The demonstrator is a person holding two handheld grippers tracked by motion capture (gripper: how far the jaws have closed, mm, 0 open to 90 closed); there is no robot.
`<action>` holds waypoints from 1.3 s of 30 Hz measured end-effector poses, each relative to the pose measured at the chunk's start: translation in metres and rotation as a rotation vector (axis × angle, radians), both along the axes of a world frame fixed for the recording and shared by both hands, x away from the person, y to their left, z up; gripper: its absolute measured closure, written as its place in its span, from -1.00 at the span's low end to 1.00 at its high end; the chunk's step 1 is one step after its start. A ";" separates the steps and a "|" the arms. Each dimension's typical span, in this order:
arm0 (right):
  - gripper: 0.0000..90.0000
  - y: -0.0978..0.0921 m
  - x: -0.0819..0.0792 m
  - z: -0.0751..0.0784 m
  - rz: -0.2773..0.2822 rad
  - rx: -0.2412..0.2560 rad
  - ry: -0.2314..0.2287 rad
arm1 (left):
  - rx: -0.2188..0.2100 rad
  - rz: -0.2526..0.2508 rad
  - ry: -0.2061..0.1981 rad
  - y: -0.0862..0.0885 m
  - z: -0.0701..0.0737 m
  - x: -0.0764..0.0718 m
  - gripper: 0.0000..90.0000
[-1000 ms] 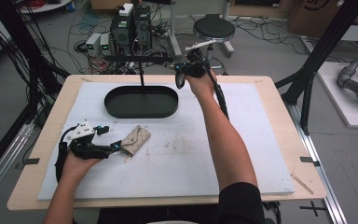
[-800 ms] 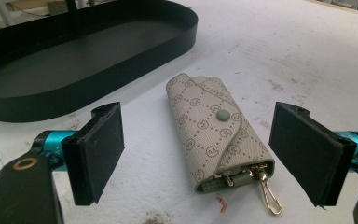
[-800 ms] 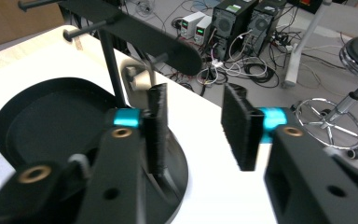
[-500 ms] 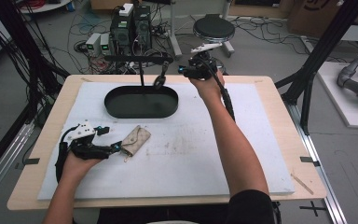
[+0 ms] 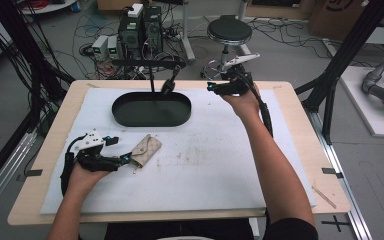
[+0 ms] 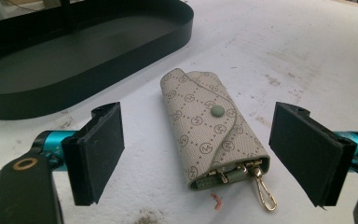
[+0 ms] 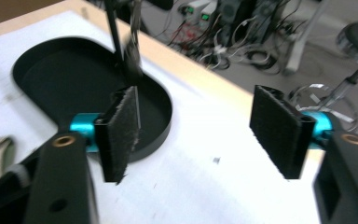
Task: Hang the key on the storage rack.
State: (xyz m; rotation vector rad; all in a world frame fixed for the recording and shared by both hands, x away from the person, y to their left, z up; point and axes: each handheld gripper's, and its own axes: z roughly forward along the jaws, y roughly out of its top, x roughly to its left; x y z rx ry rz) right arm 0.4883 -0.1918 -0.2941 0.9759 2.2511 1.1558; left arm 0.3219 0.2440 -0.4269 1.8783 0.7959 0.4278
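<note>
A beige patterned key pouch (image 5: pixel 146 148) lies flat on the white mat, its gold clasp toward the left gripper. My left gripper (image 5: pixel 125 159) is open, one jaw on each side of the pouch (image 6: pixel 209 126) without touching it. A black oval tray (image 5: pixel 140 112) sits at the back of the mat with nothing in it. A small dark item (image 5: pixel 169 84) hangs from a black bar over the tray's far rim. My right gripper (image 5: pixel 211 88) hovers open and holds nothing, just right of the tray (image 7: pixel 65 79) and apart from the hanging item (image 7: pixel 133 51).
The black bar stand (image 5: pixel 145 63) crosses behind the tray. A white mat (image 5: pixel 220 165) covers most of the wooden table (image 5: pixel 300 125). Behind the table stand a stool (image 5: pixel 229 31) and electronics boxes (image 5: pixel 140 25) with cables.
My right gripper has drawn back to the right, away from the hanging item, which has swung left over the tray rim. The left gripper and the pouch have stayed put.
</note>
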 end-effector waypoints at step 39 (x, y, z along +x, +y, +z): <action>-0.58 -0.065 -0.122 -0.089 0.066 0.045 0.022 | 0.036 -0.012 0.021 -0.010 -0.007 0.000 -0.60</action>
